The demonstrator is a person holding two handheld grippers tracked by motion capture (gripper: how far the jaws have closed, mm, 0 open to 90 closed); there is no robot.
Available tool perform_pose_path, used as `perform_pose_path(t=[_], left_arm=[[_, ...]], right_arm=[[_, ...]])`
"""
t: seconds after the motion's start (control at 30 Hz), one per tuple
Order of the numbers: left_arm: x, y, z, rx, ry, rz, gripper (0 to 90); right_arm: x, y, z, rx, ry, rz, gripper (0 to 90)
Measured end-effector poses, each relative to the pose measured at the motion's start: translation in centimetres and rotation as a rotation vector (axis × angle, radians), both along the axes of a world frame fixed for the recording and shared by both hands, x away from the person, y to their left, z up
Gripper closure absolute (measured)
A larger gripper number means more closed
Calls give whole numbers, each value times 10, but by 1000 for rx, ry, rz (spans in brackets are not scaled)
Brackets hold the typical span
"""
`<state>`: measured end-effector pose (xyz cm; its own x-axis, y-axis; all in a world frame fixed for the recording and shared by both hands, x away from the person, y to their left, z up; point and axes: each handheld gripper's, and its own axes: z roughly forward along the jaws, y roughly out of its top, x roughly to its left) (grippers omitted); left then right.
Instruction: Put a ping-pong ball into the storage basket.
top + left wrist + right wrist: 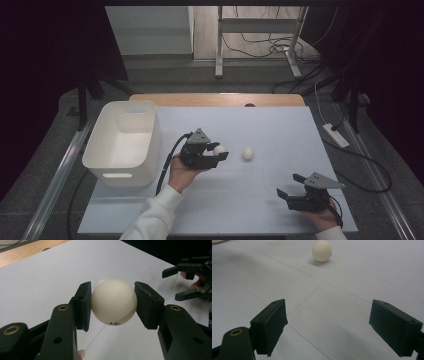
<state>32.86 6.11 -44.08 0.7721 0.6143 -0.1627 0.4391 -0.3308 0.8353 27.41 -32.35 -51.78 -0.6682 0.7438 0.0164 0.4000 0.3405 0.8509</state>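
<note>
Balls are what I am busy with at my table (pixel 280 125). One white ball (pixel 113 302) sits pinched between the two black pads of my left tongs (pixel 220 153), with a pad pressing on each side of it. It is up off the table top, near the middle, in my left hand (pixel 180 172). It has small dark print low on its skin, facing down toward me. A ball is round all over, so it has no long side and points no way that I can tell.

The second ball (pixel 248 153) lies on the table just beside the first one, a bit to the right. They do not touch. In my left gripper view a bit of it peeks out behind the held ball.

My right tongs (pixel 290 186) are spread wide with nothing between them. They rest low near the front right corner, well apart from both balls.

A white tub (pixel 122 142) with a handle hole stands on the left side of the table, near my left arm. Nothing lies between the held ball and the tub.
</note>
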Motion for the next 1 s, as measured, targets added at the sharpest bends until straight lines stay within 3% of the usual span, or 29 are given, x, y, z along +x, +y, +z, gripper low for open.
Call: perform_pose_path(t=[1.0], left_arm=[[-4, 20, 17, -56, -49, 46, 505]], right_arm=[[0, 0, 0, -5, -3, -7, 146]])
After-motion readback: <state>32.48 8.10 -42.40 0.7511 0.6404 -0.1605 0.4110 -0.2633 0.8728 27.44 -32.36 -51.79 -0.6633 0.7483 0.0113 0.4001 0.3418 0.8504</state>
